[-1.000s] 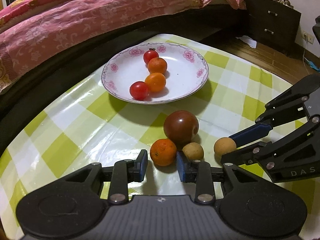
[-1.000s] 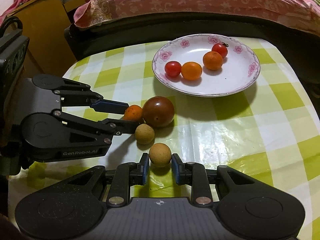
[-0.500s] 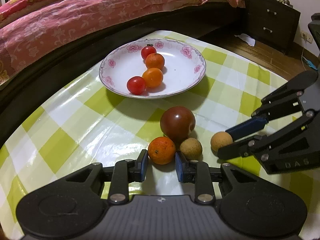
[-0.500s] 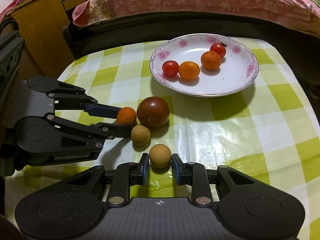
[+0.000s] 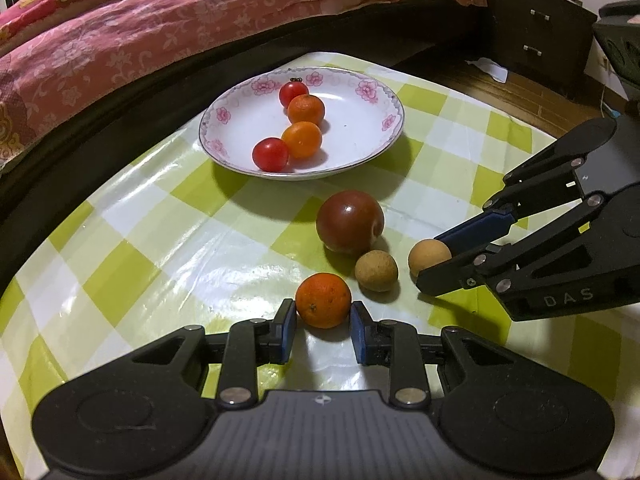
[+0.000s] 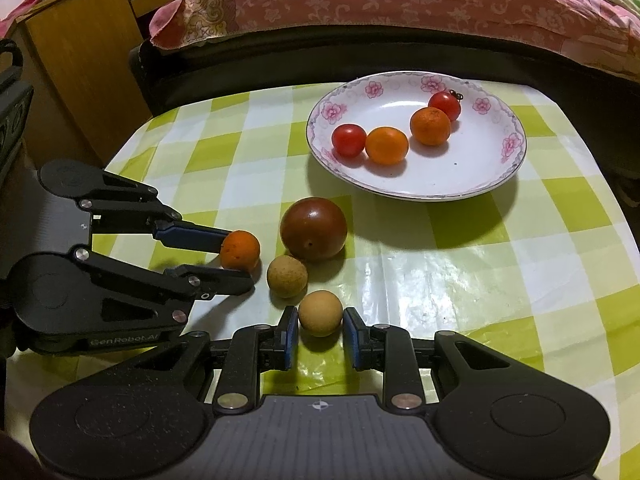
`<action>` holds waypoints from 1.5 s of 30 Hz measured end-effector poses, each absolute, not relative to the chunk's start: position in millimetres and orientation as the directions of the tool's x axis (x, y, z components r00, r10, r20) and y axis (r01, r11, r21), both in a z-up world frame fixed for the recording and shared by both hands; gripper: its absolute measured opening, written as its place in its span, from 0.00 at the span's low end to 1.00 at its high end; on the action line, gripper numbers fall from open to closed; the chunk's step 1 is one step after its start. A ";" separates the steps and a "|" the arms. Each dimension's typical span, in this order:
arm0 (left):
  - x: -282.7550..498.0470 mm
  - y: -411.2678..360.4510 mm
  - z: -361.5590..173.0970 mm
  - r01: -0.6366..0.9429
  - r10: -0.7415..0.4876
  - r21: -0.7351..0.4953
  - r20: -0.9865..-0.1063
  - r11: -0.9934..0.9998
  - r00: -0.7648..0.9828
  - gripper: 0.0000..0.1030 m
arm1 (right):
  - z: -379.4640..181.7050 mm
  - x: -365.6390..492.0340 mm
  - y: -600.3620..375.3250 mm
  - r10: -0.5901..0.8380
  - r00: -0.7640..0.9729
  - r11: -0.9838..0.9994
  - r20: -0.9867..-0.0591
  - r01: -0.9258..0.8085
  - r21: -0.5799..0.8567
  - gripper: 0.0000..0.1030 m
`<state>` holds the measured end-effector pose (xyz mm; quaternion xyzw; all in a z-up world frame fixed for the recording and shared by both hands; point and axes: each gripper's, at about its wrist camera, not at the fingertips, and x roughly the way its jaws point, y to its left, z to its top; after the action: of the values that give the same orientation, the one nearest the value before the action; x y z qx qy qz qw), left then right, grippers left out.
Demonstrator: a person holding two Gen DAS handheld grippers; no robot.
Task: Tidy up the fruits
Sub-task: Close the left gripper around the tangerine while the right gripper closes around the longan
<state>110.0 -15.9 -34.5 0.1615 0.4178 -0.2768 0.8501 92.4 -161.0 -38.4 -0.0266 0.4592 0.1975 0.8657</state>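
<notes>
- Left gripper (image 5: 323, 330), bottom centre of its view, is clamped on a small orange (image 5: 323, 300) on the tablecloth (image 5: 160, 240).
- Right gripper (image 6: 320, 334), bottom centre, pinches a tan longan (image 6: 320, 313).
- Flowered plate (image 6: 480, 176), upper right, holds two cherry tomatoes and two oranges.

Dim room, overhead light glaring off the glossy tablecloth (image 5: 224, 276) — soft shadows, sharp focus, fisheye-bent dark edges.

The left gripper (image 5: 323, 326) has been closed in on the mandarin (image 5: 323, 300), its pads now touching or nearly touching it. The right gripper (image 6: 320, 334) has likewise been narrowed around the tan fruit (image 6: 320, 313).
</notes>
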 end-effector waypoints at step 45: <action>105.9 -17.2 -30.3 0.590 -0.318 0.065 -0.793 0.805 0.520 0.34 | -37.0 96.0 -150.8 0.263 0.506 0.915 -0.821 -0.401 0.045 0.21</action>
<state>105.9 -17.2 -30.3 0.1653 0.4119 -0.2650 0.8560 96.0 -150.8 -37.0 -0.0754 0.4582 0.1919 0.8646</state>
